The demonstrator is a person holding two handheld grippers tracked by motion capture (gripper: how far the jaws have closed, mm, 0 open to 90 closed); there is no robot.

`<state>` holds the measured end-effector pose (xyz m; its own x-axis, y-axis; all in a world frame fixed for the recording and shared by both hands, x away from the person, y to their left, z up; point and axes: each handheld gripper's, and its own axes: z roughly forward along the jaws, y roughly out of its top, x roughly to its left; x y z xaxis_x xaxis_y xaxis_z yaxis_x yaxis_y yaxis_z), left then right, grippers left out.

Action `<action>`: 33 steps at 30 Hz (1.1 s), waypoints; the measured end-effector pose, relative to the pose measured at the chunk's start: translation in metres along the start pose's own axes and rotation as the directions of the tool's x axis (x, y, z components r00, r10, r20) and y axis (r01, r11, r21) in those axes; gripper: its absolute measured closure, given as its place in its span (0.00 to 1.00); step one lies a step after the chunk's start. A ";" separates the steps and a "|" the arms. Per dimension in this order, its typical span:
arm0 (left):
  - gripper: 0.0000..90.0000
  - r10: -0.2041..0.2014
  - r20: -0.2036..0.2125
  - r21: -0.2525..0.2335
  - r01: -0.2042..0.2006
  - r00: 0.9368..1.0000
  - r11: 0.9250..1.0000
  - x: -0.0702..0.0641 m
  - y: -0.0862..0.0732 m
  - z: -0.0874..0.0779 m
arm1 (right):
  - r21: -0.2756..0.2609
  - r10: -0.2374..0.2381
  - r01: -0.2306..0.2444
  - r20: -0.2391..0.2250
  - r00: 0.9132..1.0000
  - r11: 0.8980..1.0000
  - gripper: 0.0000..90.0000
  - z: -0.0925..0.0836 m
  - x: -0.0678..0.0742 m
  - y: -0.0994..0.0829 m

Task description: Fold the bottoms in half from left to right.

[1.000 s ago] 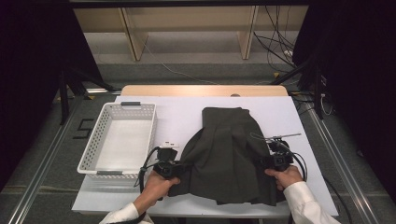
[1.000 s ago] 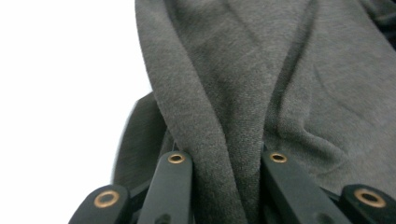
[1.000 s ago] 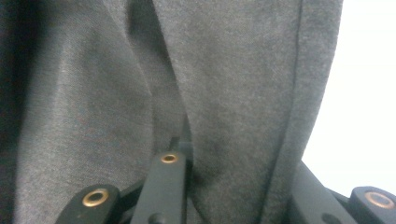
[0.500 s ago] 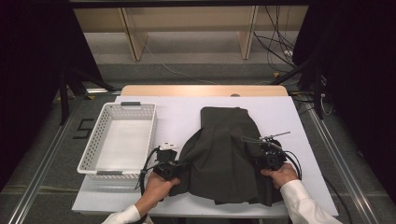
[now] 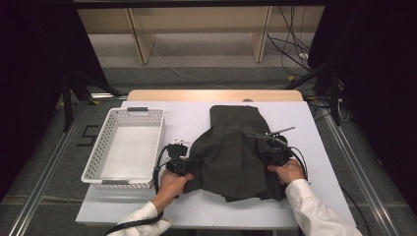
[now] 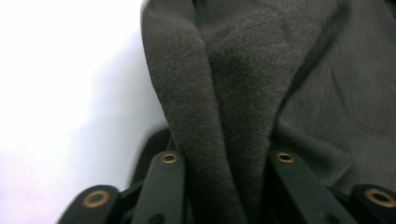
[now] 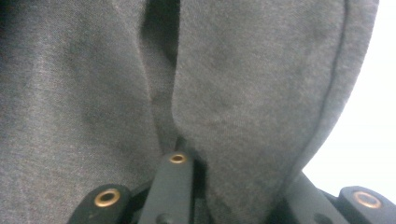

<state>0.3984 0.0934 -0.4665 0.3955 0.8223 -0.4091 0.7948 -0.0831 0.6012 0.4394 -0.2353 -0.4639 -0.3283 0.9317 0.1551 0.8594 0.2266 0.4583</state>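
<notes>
A dark grey garment [image 5: 231, 152] lies partly folded on the white table [image 5: 187, 123], narrow end away from me. My left gripper [image 5: 187, 164] is at its left edge, with a thick fold of the garment [image 6: 243, 93] packed between the jaws [image 6: 227, 158]; these have just been opening slightly and still hold the fold. At the right edge, my right gripper [image 5: 273, 156] pinches a hemmed fold of the garment [image 7: 233, 93] between its jaws [image 7: 233, 172], which have closed a little; cloth drapes over the right jaw.
A white plastic basket [image 5: 98, 152] with nothing in it stands on the table's left side, close to my left hand. Bare table surface lies beyond the garment and along the front edge. Cables trail from both grippers.
Both hands have drawn inward toward the garment's middle, the right one more, carrying the garment's side edges with them. The garment now looks narrower at the near end.
</notes>
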 end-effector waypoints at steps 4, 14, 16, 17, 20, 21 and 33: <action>0.81 -0.039 0.085 0.046 0.035 0.996 0.998 0.000 -0.011 -0.011 | -0.011 -0.026 0.026 0.005 1.000 1.000 0.68 -0.007 -0.002 -0.004; 0.50 0.158 0.014 0.052 -0.159 0.987 0.986 -0.034 -0.035 -0.042 | -0.085 -0.025 0.023 -0.023 0.999 0.996 0.48 -0.031 -0.004 -0.015; 0.54 0.199 -0.012 0.086 -0.198 0.980 0.976 -0.027 -0.036 -0.049 | -0.088 -0.038 0.036 -0.017 0.999 0.995 0.48 -0.032 -0.003 -0.016; 0.58 0.223 -0.028 0.102 -0.220 0.974 0.970 -0.025 -0.038 -0.049 | -0.084 -0.047 0.046 -0.009 0.999 0.995 0.48 -0.032 -0.002 -0.017; 0.83 0.217 0.021 0.123 -0.217 0.976 0.968 -0.021 -0.043 -0.046 | -0.080 -0.052 0.052 0.000 0.999 0.995 0.48 -0.033 -0.001 -0.020; 0.87 0.218 0.028 0.122 -0.220 0.976 0.968 -0.024 -0.043 -0.044 | -0.080 -0.052 0.052 0.000 0.999 0.995 0.48 -0.033 -0.001 -0.020; 0.81 0.231 0.138 0.068 -0.242 0.963 0.968 -0.090 -0.027 -0.003 | -0.173 -0.082 0.086 0.035 0.996 0.981 0.42 -0.062 0.013 -0.017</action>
<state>0.3397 0.0231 -0.4438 0.6280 0.6953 -0.3495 0.7048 -0.3178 0.6343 0.3965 -0.2447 -0.4158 -0.3835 0.9195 0.0864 0.7469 0.2537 0.6146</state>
